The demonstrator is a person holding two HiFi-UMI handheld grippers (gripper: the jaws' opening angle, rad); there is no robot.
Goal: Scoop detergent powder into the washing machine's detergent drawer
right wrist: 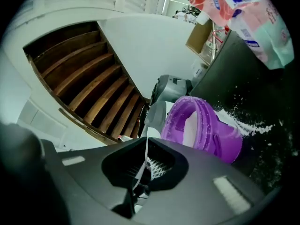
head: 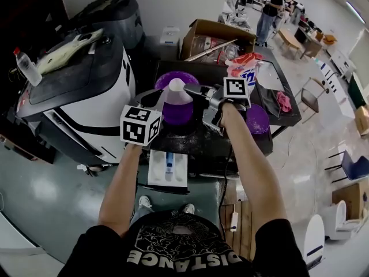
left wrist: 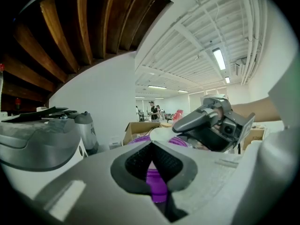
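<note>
While the left gripper (left wrist: 152,157) has its jaws pressed together on a purple cup (left wrist: 157,184), the right gripper (right wrist: 145,150) pinches the thin white handle of a spoon (right wrist: 154,117) between its pads. The spoon's bowl rises just ahead of the right jaws, close beside the cup's rim. Whether it touches the rim I cannot tell.

Seen from the right gripper, the cup is tilted with its mouth turned toward that gripper, and white powder (right wrist: 193,128) lies inside it. The cup sits between the two grippers, ahead of the left one and to the left of the right one.

Beyond the cup from the right gripper runs a black top (right wrist: 267,93), with spilled powder scattered on it just past the cup. Farther ahead of the right gripper stands a pink and white bag (right wrist: 253,13) with blue print.

To the left of the left gripper is the washing machine (head: 86,91), white with a dark lid. Below both grippers, on the person's side, a white drawer (head: 168,167) stands open with a blue part in it. The drawer is well apart from the cup and the spoon. A second purple cup (head: 257,120) stands to the right of the right gripper. An open cardboard box (head: 216,36) sits well beyond both grippers.
</note>
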